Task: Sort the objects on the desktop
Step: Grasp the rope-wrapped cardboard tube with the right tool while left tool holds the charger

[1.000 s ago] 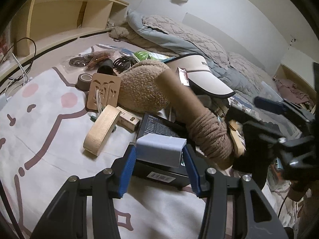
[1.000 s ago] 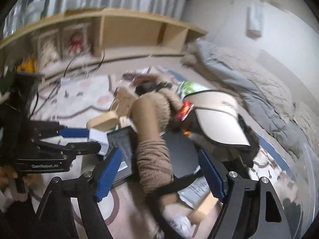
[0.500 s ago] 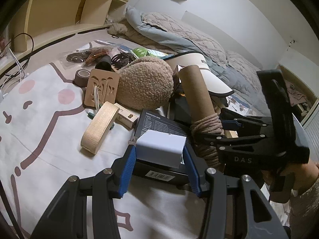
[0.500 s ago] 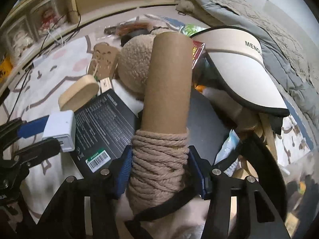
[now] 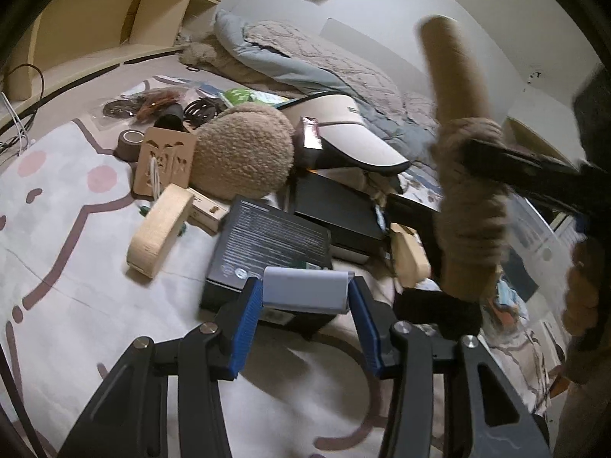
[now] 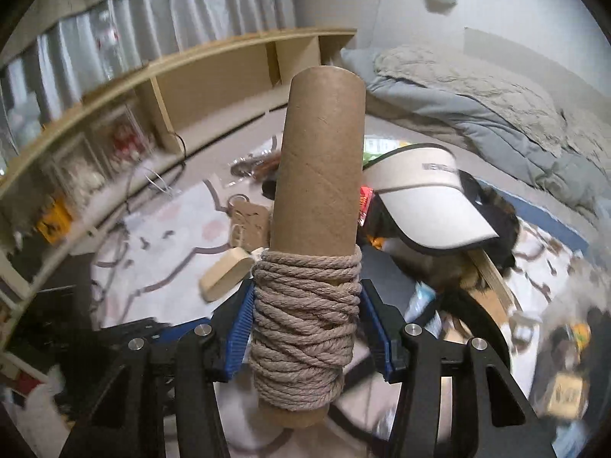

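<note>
My left gripper [image 5: 305, 292] is shut on a small white charger block [image 5: 305, 290] and holds it just above a black box [image 5: 267, 244] on the bed cover. My right gripper [image 6: 305, 305] is shut on a cardboard tube wound with beige rope [image 6: 309, 305]; the tube stands upright, lifted above the clutter. In the left wrist view the same tube [image 5: 466, 191] is blurred at the right, held up by the right gripper.
On the cover lie a fuzzy beige plush [image 5: 240, 152], a white visor cap [image 5: 351, 145], a wooden block [image 5: 160, 229], a carved wooden card [image 5: 164, 160], a tape roll [image 5: 128, 143] and a black case [image 5: 336, 206]. A wooden shelf [image 6: 229, 76] runs along the back.
My right gripper has lifted the rope tube off the pile and raised it upright. My left gripper still holds the white block and has shifted slightly.
</note>
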The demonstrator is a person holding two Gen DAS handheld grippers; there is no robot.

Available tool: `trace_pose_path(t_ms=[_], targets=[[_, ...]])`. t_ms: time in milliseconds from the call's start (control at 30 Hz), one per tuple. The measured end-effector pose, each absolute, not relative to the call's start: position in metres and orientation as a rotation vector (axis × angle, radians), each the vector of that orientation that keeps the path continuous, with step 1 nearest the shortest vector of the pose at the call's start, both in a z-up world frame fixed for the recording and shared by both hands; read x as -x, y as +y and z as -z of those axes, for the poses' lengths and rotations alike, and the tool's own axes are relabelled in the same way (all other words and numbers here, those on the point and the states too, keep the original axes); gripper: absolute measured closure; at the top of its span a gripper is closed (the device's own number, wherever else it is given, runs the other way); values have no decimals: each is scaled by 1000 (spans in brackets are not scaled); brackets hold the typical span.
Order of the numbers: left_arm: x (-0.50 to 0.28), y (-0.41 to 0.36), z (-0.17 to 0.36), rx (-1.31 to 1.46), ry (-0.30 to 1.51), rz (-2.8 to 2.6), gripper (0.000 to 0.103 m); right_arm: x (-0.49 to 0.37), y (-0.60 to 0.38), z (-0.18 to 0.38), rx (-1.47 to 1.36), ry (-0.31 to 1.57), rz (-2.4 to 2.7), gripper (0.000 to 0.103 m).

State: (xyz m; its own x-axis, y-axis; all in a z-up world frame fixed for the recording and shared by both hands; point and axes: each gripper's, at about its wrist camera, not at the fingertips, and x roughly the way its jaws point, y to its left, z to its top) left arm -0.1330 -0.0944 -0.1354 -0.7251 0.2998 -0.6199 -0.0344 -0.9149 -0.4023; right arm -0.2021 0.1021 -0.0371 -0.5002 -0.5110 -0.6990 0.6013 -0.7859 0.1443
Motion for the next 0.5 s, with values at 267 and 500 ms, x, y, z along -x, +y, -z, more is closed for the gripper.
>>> trace_pose_path(t_ms=[267, 500], targets=[[119, -70, 135, 1071, -478, -2657, 67, 139, 175, 78, -1212, 45, 2310, 49], [117, -60, 147, 1145, -473, -2637, 28, 93, 216, 136, -1414, -144, 2289, 49]])
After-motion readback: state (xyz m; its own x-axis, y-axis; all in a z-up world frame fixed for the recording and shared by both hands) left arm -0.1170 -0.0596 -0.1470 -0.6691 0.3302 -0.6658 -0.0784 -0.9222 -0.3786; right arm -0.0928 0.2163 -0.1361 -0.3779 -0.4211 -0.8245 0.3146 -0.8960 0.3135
